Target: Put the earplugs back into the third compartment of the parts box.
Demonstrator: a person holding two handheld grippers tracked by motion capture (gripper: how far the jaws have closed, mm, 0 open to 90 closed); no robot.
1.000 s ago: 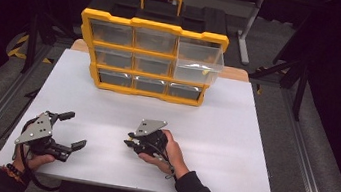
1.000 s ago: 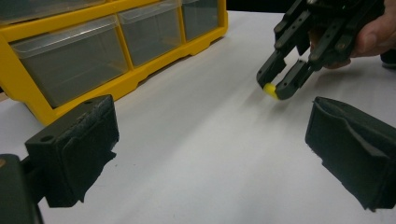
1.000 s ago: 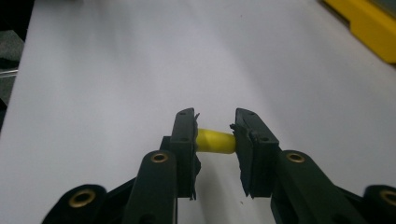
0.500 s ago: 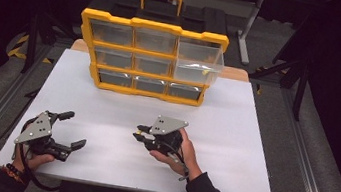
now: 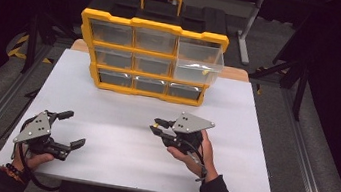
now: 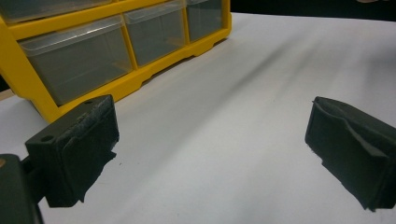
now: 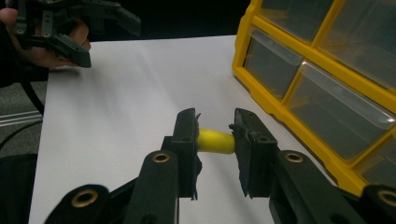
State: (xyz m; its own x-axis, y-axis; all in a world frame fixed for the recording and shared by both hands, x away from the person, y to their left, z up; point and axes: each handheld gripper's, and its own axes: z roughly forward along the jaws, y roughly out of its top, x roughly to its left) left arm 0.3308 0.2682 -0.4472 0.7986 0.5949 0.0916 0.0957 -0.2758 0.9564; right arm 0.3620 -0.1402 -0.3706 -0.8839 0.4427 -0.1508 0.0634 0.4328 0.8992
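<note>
A short, smooth yellow cylinder [image 7: 215, 142] is pinched endwise in the right gripper's [image 7: 215, 133] jaws; the left gripper's [image 6: 210, 140] jaws are spread.

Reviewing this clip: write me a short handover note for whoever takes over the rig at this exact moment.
Right gripper: shut on a small yellow piece, held just above the white table, in front of the yellow drawer organizer.
Left gripper: open, holding nothing, low over the table's near left part.
Organizer: upright at the far side; its top right drawer is pulled out, with something small and yellow inside; the other drawers look closed.
Done: piece picked up.
Left: probably put it in the open drawer, then push the drawer shut.
</note>
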